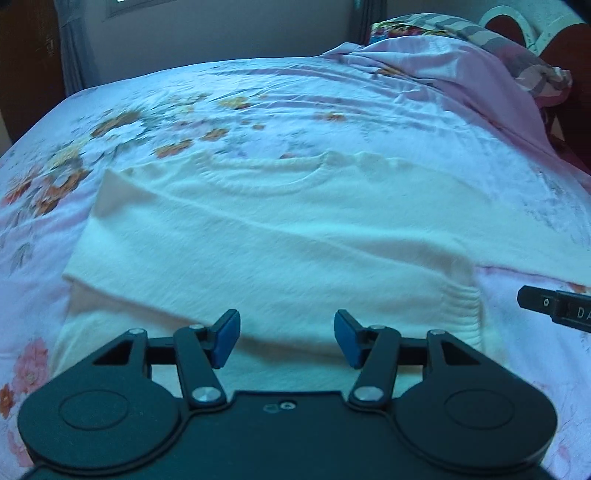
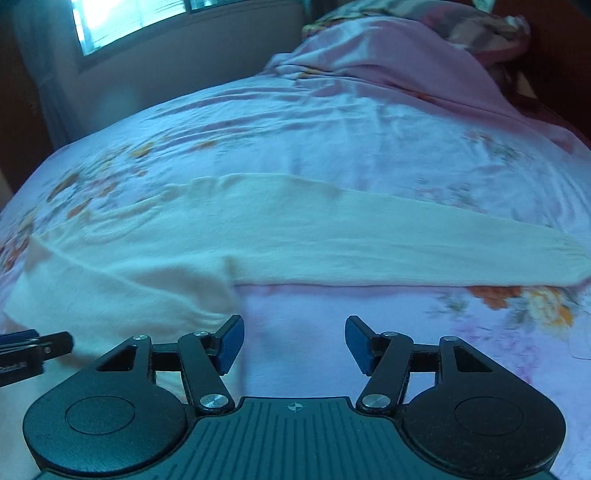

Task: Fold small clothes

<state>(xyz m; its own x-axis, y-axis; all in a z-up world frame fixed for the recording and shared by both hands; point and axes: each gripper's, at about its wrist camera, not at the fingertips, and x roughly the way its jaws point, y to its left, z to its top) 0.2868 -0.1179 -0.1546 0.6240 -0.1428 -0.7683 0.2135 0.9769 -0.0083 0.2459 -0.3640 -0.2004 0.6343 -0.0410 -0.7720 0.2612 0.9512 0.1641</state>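
A small cream knit sweater (image 1: 266,236) lies flat on the floral bedsheet (image 1: 295,110), neckline away from me. Its left sleeve is folded across the body, cuff at the right near the hem. My left gripper (image 1: 286,339) is open and empty, hovering over the sweater's lower part. In the right wrist view the sweater (image 2: 155,251) has its right sleeve (image 2: 443,251) stretched out flat to the right. My right gripper (image 2: 293,343) is open and empty above bare sheet, just below that sleeve. The right gripper's finger shows at the left wrist view's right edge (image 1: 554,306).
A pink blanket (image 1: 461,74) and patterned pillows (image 1: 517,48) are bunched at the far right of the bed. A wall with a window (image 2: 129,22) stands beyond the far edge. Flowered sheet (image 2: 480,332) lies right of the sweater.
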